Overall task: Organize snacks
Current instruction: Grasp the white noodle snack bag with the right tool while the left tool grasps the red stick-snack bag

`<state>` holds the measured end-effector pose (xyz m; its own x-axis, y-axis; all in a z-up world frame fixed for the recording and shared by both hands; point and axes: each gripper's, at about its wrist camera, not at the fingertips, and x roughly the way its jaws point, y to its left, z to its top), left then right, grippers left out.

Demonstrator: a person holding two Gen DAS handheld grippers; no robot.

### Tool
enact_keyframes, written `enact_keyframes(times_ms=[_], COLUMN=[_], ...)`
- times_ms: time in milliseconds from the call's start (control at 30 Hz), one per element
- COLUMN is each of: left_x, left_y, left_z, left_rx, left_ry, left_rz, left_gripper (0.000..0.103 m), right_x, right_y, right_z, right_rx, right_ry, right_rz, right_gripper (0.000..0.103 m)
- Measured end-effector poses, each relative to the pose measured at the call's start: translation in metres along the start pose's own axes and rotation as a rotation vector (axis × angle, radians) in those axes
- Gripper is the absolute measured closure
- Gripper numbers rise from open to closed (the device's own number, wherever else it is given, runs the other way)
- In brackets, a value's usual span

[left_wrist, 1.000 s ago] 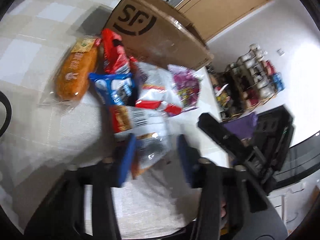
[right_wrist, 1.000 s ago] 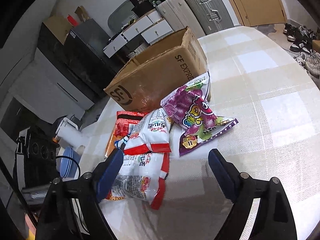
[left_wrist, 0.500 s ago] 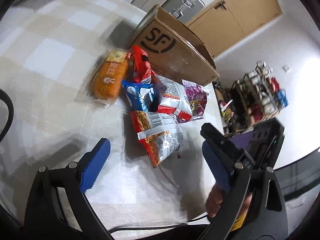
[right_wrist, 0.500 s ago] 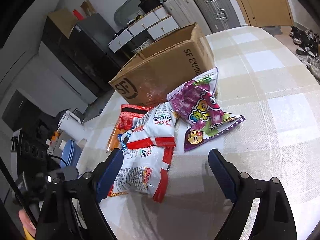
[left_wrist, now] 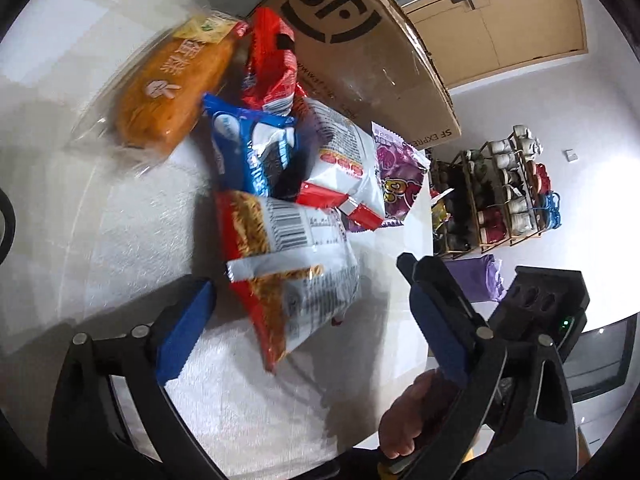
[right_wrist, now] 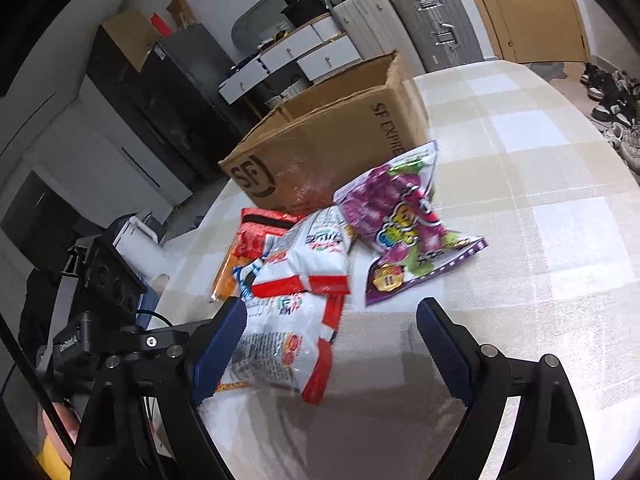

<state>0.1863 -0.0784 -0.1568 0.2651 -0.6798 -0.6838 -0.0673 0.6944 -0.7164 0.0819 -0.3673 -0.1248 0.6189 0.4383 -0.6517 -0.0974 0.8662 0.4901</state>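
Checked cloth covers the table (right_wrist: 560, 208). Both the left gripper (left_wrist: 308, 320) and the right gripper (right_wrist: 328, 336) are held wide open, gripping nothing. A noodle packet (left_wrist: 292, 272) lies between the left fingers, untouched; more snack bags (right_wrist: 400, 216) are heaped against the cardboard box (right_wrist: 340, 136).

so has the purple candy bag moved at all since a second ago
No. In the right wrist view the purple candy bag keeps the same spot, its top edge against the near corner of the cardboard box.
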Motion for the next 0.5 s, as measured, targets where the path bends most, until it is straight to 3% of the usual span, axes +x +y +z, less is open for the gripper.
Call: enact_keyframes(times_ms=[33, 100, 133, 233, 333, 500], left_x=[0.003, 0.007, 0.010, 0.017, 0.009, -0.010], left_y=[-0.002, -0.007, -0.009, -0.008, -0.007, -0.001], left_z=[-0.001, -0.001, -0.003, -0.001, -0.002, -0.005], left_rx=[0.009, 0.046, 0.063, 0.054, 0.067, 0.080], left_ry=[0.004, 0.001, 0.012, 0.024, -0.003, 0.012], left_rz=[0.016, 0.055, 0.068, 0.048, 0.058, 0.048], left_gripper=[0.029, 0.044, 0.058, 0.063, 0.067, 0.072], right_x=[-0.001, -0.004, -0.005, -0.010, -0.002, 0.038], right_y=[-0.001, -0.004, -0.004, -0.008, -0.009, 0.001], right_z=[0.002, 0.006, 0.008, 0.019, 0.032, 0.046], right_rx=[0.003, 0.011, 0.015, 0.057, 0.103, 0.134], right_ry=[-0.005, -0.022, -0.031, -0.060, -0.022, 0.124], right_rz=[-0.010, -0.028, -0.033, -0.020, 0.020, -0.008], right_gripper=[0.014, 0.014, 0.014, 0.014, 0.014, 0.014])
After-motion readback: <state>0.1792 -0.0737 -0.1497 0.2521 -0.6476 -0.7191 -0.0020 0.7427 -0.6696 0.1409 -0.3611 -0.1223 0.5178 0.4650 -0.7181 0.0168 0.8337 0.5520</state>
